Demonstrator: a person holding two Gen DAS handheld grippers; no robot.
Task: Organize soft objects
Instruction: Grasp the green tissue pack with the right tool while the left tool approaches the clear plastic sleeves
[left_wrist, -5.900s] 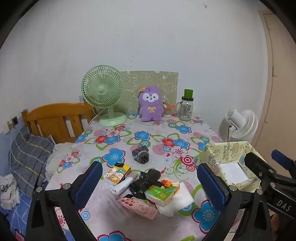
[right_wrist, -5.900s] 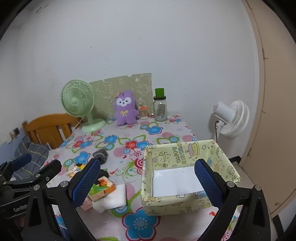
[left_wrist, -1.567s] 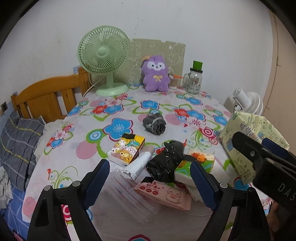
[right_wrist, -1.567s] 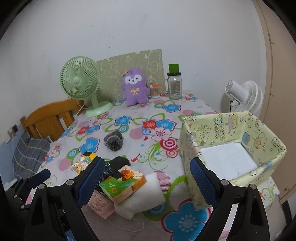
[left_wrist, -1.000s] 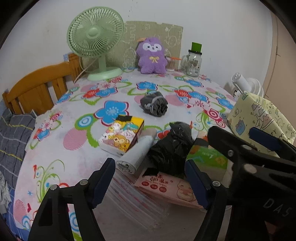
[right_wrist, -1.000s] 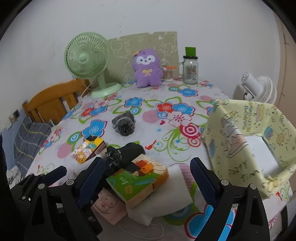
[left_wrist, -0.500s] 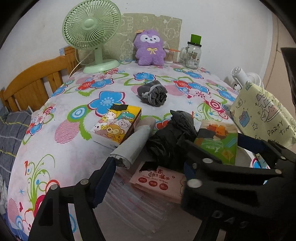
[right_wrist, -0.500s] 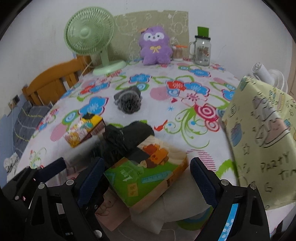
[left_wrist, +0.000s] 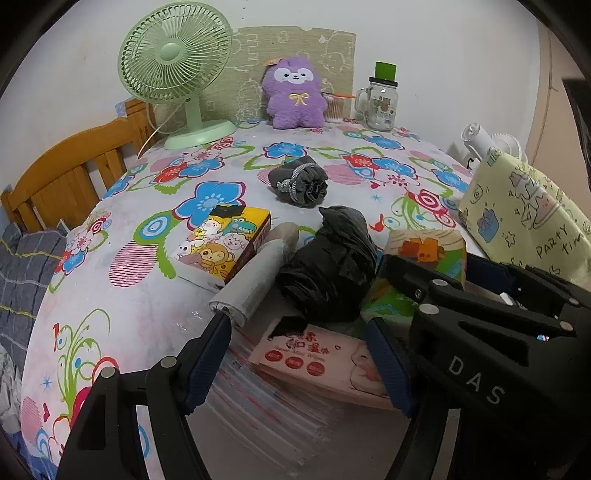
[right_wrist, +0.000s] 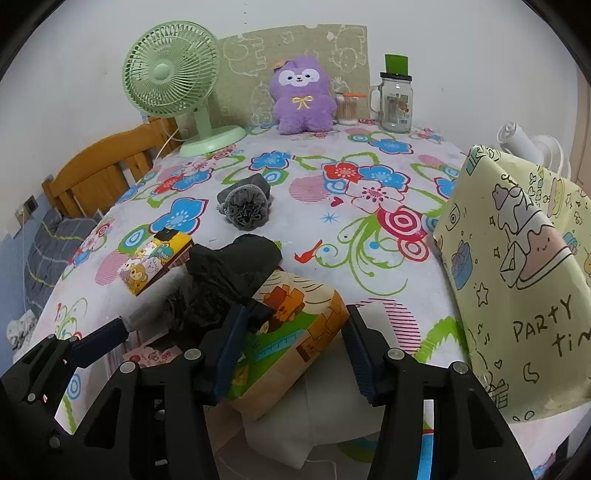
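Note:
A pile lies at the table's near edge: a green and orange tissue pack (right_wrist: 291, 332) on a white cloth (right_wrist: 314, 417), a black crumpled bag (left_wrist: 328, 266), a pink wipes pack (left_wrist: 325, 358), a grey-white roll (left_wrist: 258, 273) and a yellow cartoon box (left_wrist: 221, 240). My right gripper (right_wrist: 291, 350) is open, its fingers either side of the tissue pack, close to its sides. My left gripper (left_wrist: 299, 365) is open over the pink wipes pack. A rolled grey sock (left_wrist: 299, 181) lies further back. A yellow fabric bin (right_wrist: 517, 266) stands at the right.
A green desk fan (left_wrist: 177, 66), a purple plush toy (left_wrist: 293, 96), a glass jar mug (left_wrist: 380, 99) and a swab jar stand at the table's far edge. A wooden chair (left_wrist: 74, 177) is at the left. A white floor fan (right_wrist: 528, 144) is behind the bin.
Both grippers have come down and forward to the pile. The right gripper's fingers have narrowed around the tissue pack.

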